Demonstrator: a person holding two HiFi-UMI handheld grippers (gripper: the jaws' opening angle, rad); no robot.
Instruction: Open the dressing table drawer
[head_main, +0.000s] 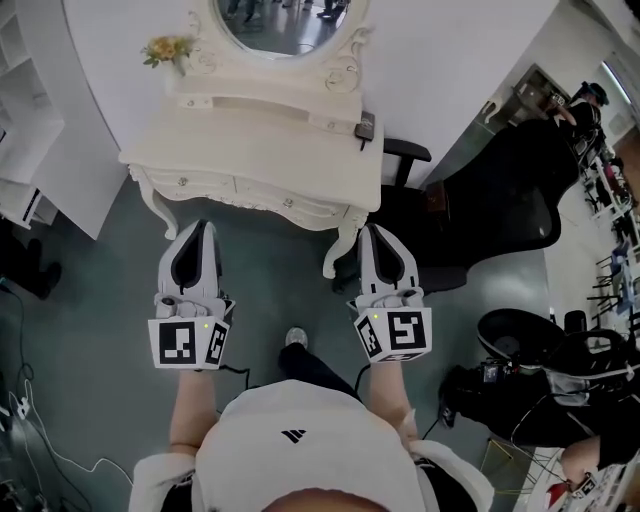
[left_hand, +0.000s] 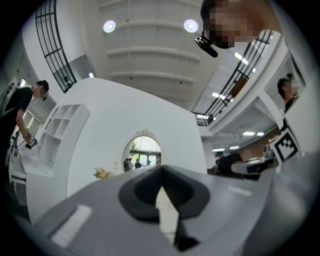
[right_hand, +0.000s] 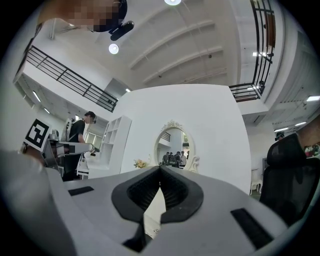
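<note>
Dressing table (head_main: 300, 150) sits upper centre of the head view: white, carved, oval mirror (head_main: 285, 20) at the back. Two fronts in the apron under the surface (head_main: 230, 125): narrower left drawer (head_main: 200, 185) and wider right drawer (head_main: 310, 207). Each has one small knob, left knob (head_main: 182, 182) and right knob (head_main: 288, 203). Both drawers look flush shut. Task doesn't say which one.

Left tongs (head_main: 201, 228) and right tongs (head_main: 376, 232) are both closed, tips meeting, nothing btwn them. Left tongs sit just below the left drawer in frame, right tongs beside the right front leg (head_main: 337, 250). Neither touches the table.

Handling, my read:
- Painted wood, rigid. Drawer box prob. light, sliding on plain runners, so could stick or rack if pulled off-centre.
- Only real grab point is the knob: small, round, glossy, likely slippery. Tongs need to open first, then pinch across the knob close to the drawer face, not on its tip.
- Table stands on thin curved legs, so a hard yank may drag the whole thing.
- Flowers (head_main: 167, 48) and a small dark device (head_main: 365, 127) at the surface's right edge could shift.

Orientation: table's long axis runs left-right across the frame, dipping slightly toward lower right. Drawer fronts face down-frame toward the person. Pull dir. should be square to the fronts, i.e. toward bottom of frame, a touch left. Keep the pull straight along that line.
</note>
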